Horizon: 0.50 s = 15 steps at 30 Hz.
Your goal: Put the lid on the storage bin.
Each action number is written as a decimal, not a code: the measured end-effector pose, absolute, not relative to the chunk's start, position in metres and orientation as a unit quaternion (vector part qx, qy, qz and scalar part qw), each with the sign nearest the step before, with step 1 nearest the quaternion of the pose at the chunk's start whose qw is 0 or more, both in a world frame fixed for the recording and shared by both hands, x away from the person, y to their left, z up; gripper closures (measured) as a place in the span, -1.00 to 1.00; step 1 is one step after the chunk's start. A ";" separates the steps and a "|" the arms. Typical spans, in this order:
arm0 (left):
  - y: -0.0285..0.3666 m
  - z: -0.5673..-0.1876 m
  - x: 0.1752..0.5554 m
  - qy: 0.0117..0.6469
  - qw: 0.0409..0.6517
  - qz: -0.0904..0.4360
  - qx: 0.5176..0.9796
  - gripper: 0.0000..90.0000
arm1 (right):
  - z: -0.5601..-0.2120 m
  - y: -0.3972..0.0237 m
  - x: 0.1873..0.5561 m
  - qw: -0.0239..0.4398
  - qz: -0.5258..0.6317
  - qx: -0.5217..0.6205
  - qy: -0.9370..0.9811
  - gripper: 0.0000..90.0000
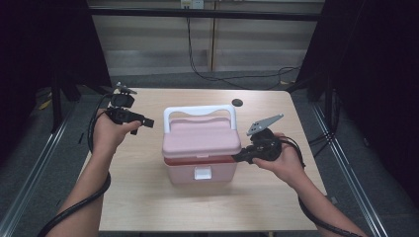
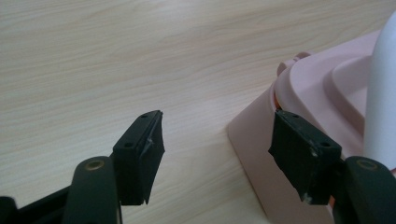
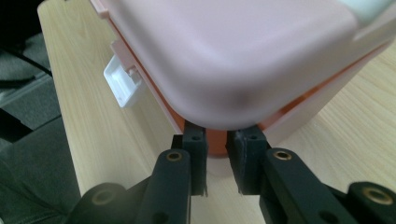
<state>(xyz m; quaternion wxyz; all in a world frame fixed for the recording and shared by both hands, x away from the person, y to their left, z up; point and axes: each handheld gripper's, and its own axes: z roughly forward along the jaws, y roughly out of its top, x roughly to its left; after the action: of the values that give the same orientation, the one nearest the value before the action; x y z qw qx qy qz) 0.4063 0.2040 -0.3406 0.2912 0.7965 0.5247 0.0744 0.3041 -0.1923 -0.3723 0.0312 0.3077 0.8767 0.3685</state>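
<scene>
A pink box (image 1: 200,148) with a white handle (image 1: 197,111) and a white front latch (image 1: 202,173) stands mid-table. Its lid (image 3: 233,56) sits slightly raised, and an orange rim (image 3: 299,103) shows beneath it. My left gripper (image 1: 148,122) hovers just left of the box, open, with bare table between its jaws. In the left gripper view, that gripper (image 2: 217,140) has the box corner (image 2: 327,88) beside its right jaw. My right gripper (image 1: 237,158) is at the box's right front corner. In the right gripper view, the gripper (image 3: 216,140) has its jaws slightly apart under the lid edge, with orange rim between them.
The wooden table (image 1: 148,197) has bare surface in front of the box and to both sides. A small black disc (image 1: 237,102) lies near the far edge. Cables run across the floor beyond the table, with dark curtains at both sides.
</scene>
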 end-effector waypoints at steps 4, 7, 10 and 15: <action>0.205 -0.343 0.406 0.528 0.290 0.076 0.795 -0.27 | -0.373 -0.198 0.303 0.029 0.382 0.310 0.870 0.67; 0.206 -0.345 0.405 0.529 0.292 0.078 0.793 -0.29 | -0.375 -0.198 0.302 0.027 0.388 0.312 0.867 0.67; 0.209 -0.346 0.404 0.529 0.293 0.078 0.793 -0.32 | -0.376 -0.199 0.303 0.026 0.394 0.310 0.865 0.58; 0.212 -0.350 0.403 0.526 0.292 0.085 0.794 -0.41 | -0.374 -0.200 0.301 0.038 0.389 0.310 0.867 0.34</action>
<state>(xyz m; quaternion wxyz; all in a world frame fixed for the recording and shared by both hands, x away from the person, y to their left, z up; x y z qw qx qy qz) 0.4025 0.2125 -0.3499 0.2921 0.7945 0.5257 0.0847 0.3012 -0.2005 -0.3741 0.0382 0.3098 0.8669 0.3885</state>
